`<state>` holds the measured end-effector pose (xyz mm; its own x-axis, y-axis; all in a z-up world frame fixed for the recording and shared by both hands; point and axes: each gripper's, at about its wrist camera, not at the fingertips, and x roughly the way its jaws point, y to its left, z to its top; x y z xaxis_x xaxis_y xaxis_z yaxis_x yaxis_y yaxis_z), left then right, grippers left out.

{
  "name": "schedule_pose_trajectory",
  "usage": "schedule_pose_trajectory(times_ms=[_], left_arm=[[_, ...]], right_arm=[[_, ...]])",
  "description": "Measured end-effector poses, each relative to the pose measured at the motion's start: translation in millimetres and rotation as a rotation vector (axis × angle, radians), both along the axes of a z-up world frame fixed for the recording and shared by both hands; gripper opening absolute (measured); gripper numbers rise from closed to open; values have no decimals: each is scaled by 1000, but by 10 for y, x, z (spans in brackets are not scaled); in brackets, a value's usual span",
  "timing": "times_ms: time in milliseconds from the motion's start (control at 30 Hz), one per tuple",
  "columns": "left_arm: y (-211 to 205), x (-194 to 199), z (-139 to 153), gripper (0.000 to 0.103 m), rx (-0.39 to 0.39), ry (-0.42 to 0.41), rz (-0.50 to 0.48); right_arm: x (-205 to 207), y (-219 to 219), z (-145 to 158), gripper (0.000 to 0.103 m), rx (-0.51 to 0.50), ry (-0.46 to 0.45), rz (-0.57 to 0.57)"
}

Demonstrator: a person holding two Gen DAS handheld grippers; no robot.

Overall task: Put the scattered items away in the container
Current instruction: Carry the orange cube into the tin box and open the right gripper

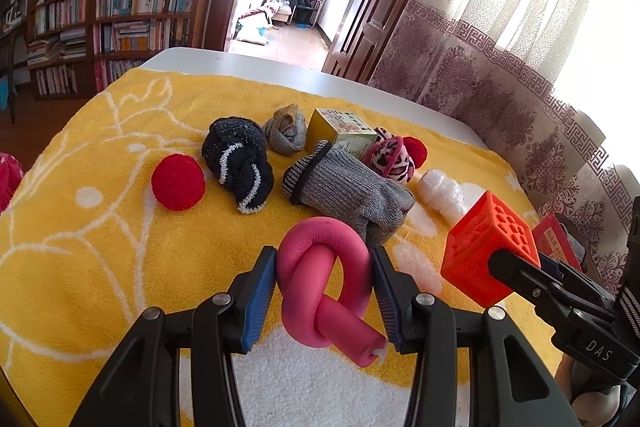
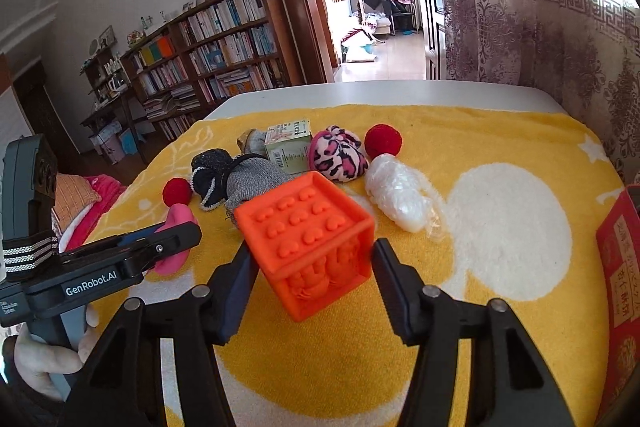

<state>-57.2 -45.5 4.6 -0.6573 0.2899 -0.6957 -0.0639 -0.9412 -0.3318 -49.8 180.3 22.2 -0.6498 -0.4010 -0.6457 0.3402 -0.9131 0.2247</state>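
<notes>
Foam tubing, pink and tied into a loose knot, sits clamped between the blue-padded fingers of the left gripper above a yellow towel. Beside it, the right gripper pinches an orange rubber cube studded with raised heart shapes. Farther back on the towel-covered counter lie balled socks, two red pompoms and a small carton.

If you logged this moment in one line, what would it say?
left gripper: shut on pink knotted tube | right gripper: shut on orange cube | red box: at right edge
</notes>
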Motion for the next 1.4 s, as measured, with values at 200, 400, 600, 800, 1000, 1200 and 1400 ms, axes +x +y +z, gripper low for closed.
schedule_pose_trajectory(times_ms=[200,400,600,800,1000,1200,1400], left_arm=[[45,-4,-15,49,-10,-3,-11],[50,1,-16,49,-10,2,-11],[160,45,-10,49,-25,7,-35],[285,116,16,49,-39,12,-58],[481,182,48,49,-35,8,-92],[818,240,103,49,-35,1,-160],[1228,269,281,49,-53,22,-242]], right_arm=[[219,413,157,62,-51,26,-110],[425,1067,316,62,-74,59,-271],[647,1859,409,62,-85,73,-485],[830,2465,437,62,-23,85,-704],[888,2794,344,62,92,88,-850],[893,2942,198,63,138,61,-904],[1098,2934,270,68,51,179,-929]])
